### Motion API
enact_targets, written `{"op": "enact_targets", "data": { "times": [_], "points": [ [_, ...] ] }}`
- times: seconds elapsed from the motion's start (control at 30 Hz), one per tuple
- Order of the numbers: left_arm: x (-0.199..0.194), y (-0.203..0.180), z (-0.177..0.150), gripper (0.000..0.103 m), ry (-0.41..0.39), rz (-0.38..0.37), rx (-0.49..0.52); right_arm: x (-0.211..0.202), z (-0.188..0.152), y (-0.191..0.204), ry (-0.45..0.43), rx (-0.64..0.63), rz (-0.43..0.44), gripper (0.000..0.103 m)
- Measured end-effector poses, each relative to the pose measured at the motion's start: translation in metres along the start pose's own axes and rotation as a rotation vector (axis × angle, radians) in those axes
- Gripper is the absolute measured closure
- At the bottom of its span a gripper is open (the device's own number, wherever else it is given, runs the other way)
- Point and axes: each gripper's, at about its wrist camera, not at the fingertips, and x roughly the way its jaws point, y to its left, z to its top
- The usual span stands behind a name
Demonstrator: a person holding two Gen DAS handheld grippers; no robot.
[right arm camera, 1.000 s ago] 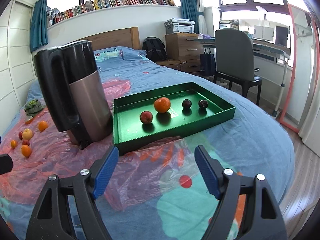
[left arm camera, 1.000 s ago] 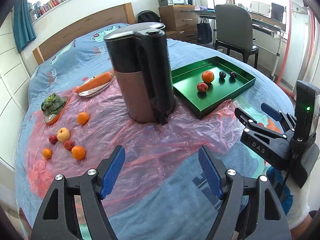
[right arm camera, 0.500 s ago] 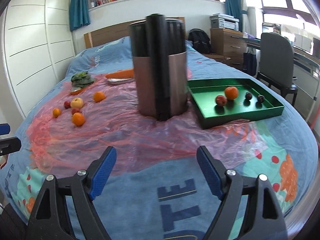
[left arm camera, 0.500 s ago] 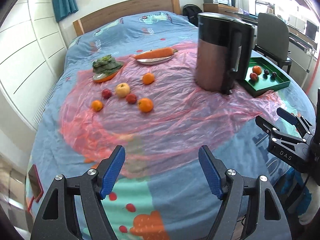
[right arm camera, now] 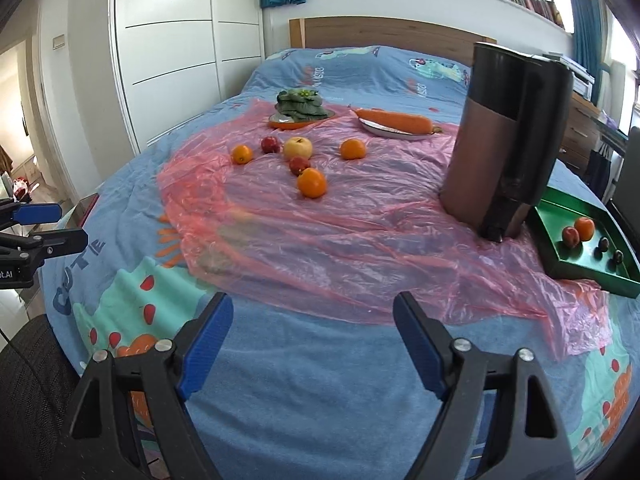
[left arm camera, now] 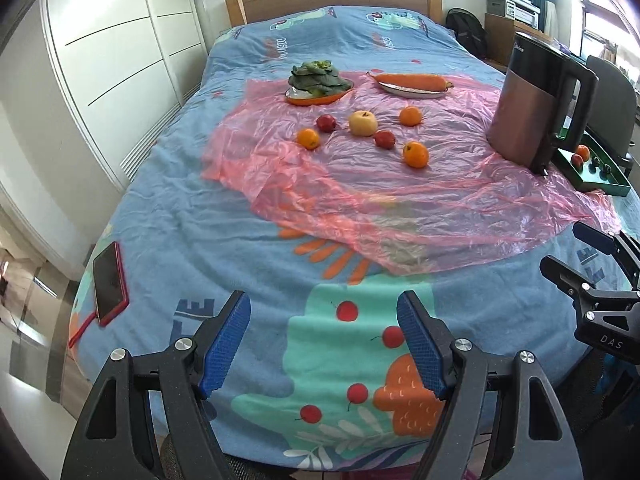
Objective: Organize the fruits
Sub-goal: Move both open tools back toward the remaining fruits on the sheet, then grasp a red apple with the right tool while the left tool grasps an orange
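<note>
Left hand-held gripper [left arm camera: 324, 340] is hovering over the near edge of the bed [left arm camera: 248, 240], its blue pads standing wide apart with nothing between them. Right hand-held gripper [right arm camera: 312, 340] is hovering likewise beside it, jaws spread wide and empty.

Ahead of both hand-held grippers, a pink plastic sheet [right arm camera: 340, 232] is lying across the bed. On it, well beyond the fingertips, loose fruit is sitting in a cluster: a yellow apple [left arm camera: 362, 123], three oranges [left arm camera: 415, 154] [left arm camera: 308, 138] [left arm camera: 411, 116], and two small red fruits [left arm camera: 326, 123] [left arm camera: 385, 139], all lying apart or just beside one another.

Farther ahead, a plate of leafy greens [left arm camera: 319, 80] and a carrot on a plate [left arm camera: 412, 80] are resting near the headboard side.

To the right of the fruit, an upright kettle [right arm camera: 508, 140] is standing on the sheet. Just beyond it to the right, a green tray [right arm camera: 560, 268] is holding an orange [right arm camera: 584, 228], a red fruit [right arm camera: 570, 236], and two dark plums [right arm camera: 603, 244] [right arm camera: 618, 256].

Far to the left of the left hand-held gripper, a red-cased phone [left arm camera: 109, 278] is lying at the bed's edge.
</note>
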Motion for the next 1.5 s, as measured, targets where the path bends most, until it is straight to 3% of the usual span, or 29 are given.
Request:
{"op": "enact_targets", "data": {
  "times": [0.2, 0.33, 0.53, 0.8, 1.1, 1.3, 1.5],
  "points": [
    [0.028, 0.013, -0.007, 0.032, 0.048, -0.012, -0.02, 0.019, 0.0, 0.005, 0.062, -0.003, 0.01, 0.0],
    [0.042, 0.021, 0.004, 0.032, 0.039, -0.033, -0.041, 0.036, 0.015, 0.004, 0.082, 0.003, 0.021, 0.0],
    [0.071, 0.039, 0.057, 0.032, 0.004, -0.072, -0.08, 0.072, 0.059, 0.003, 0.066, 0.017, 0.062, 0.0],
    [0.131, 0.05, 0.148, 0.032, -0.067, -0.066, -0.09, 0.136, 0.116, 0.0, 0.05, 0.027, 0.084, 0.0],
    [0.188, 0.044, 0.181, 0.032, -0.058, -0.066, -0.118, 0.189, 0.149, -0.014, 0.05, 0.019, 0.122, 0.0],
    [0.218, 0.045, 0.188, 0.033, -0.031, -0.049, -0.139, 0.225, 0.166, -0.019, 0.092, 0.003, 0.192, 0.019],
    [0.239, 0.048, 0.191, 0.033, -0.011, -0.047, -0.155, 0.252, 0.167, -0.018, 0.132, -0.008, 0.242, 0.026]
  ]
}}
